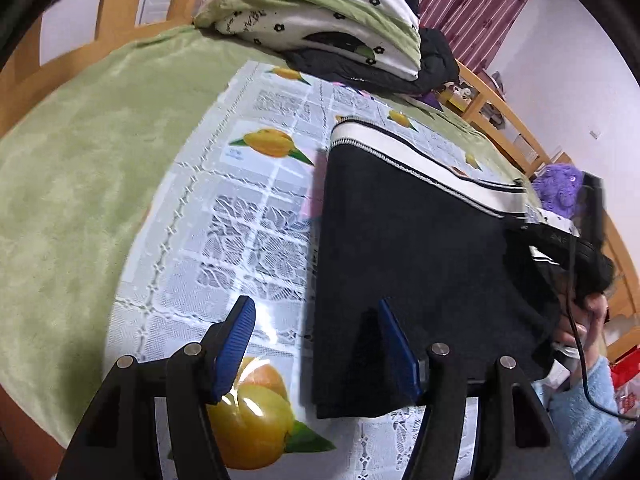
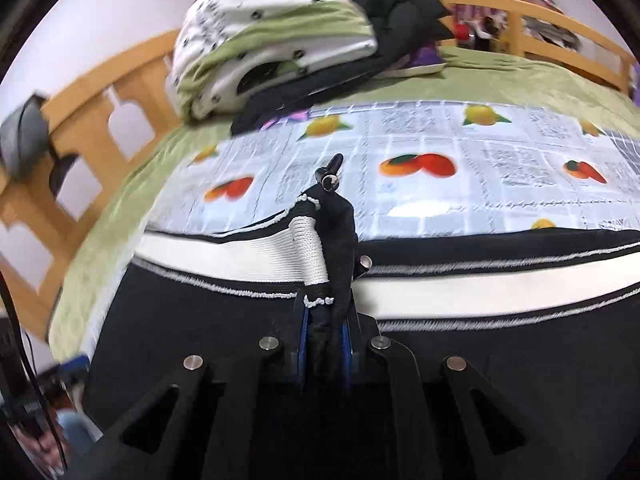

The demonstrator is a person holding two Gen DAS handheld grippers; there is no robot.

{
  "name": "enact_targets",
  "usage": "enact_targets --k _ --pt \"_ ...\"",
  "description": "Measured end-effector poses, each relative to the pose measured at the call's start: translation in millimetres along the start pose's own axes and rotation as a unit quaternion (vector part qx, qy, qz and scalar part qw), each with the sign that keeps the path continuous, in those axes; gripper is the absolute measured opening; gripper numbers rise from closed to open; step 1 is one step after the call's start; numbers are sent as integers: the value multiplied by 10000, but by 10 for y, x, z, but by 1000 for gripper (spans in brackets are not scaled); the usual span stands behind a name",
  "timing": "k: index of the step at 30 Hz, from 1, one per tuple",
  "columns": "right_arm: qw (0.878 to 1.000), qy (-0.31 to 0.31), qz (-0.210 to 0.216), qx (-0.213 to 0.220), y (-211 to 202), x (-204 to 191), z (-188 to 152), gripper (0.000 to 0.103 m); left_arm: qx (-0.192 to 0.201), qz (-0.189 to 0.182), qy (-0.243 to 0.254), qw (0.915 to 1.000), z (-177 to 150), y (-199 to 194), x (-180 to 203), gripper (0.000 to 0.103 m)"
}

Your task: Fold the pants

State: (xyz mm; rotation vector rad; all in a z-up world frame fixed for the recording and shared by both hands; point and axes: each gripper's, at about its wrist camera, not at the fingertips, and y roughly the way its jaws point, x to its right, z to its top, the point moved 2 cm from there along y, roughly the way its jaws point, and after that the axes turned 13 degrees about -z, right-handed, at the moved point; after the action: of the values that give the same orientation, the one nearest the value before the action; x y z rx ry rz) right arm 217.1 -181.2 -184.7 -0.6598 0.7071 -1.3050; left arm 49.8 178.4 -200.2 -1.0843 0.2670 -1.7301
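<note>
L wrist view: left gripper (image 1: 316,344) jaws wide apart, nothing between them. One blue ribbed pad (image 1: 234,348) is over the fruit-print cloth (image 1: 240,216), the other over the near corner of the pants (image 1: 420,264); can't tell if it touches. This view alone shows the full folded outline: dark rectangular slab, long axis running away from cam, white striped band (image 1: 424,160) at the far end. Right gripper (image 1: 588,264) seen only at the right edge, partly hidden.

R wrist view: right gripper (image 2: 326,344) jaws nearly closed, pinching a bunched fold of the pants (image 2: 192,320) at the waistband (image 2: 248,260). Only here: ribbed white knit w/ stitched edge lines, small metal stud (image 2: 330,179) atop the bunch. Band runs L-R across frame.

Pants lie on the glossy cloth atop a green fleece bed cover (image 1: 92,168). Folded quilt pile (image 2: 272,40) behind, wooden rail (image 2: 96,96) around the bed.
</note>
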Motion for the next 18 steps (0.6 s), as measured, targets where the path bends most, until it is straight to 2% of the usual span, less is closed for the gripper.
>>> enact_targets --k 1,3,4,8,10,12,14,15,16,18 --pt "9998 27 -54 -174 97 16 7 20 -63 -95 -82 9999 -5 25 -11 61" --pt "9966 -143 -202 -790 356 -21 -70 27 -180 -275 -186 9993 -23 52 -18 61" --pt "9941 -377 -291 -975 415 -50 -131 27 -223 -345 -238 9989 -39 63 -18 61" --pt "9967 -399 -346 -609 -5 29 -217 28 -306 -298 -237 9988 -81 128 8 61" --pt "9990 -239 -150 -359 -320 92 -318 28 -314 -321 -275 9986 -82 154 35 61" --pt "9991 -367 27 -207 -583 63 -475 28 -327 -305 -350 9984 -72 198 70 59" --pt "9981 -581 29 -205 -687 10 -712 28 -353 -167 -286 9988 -49 249 135 55" --pt "9971 -707 36 -285 -678 -17 -836 27 -375 49 -203 9991 -35 287 197 52" --pt "9957 -838 -15 -404 -614 -42 -982 27 -356 219 -106 9991 -23 296 233 47" --pt "9958 -676 -28 -614 -438 -59 -1178 33 -299 640 222 9973 8 301 391 34"
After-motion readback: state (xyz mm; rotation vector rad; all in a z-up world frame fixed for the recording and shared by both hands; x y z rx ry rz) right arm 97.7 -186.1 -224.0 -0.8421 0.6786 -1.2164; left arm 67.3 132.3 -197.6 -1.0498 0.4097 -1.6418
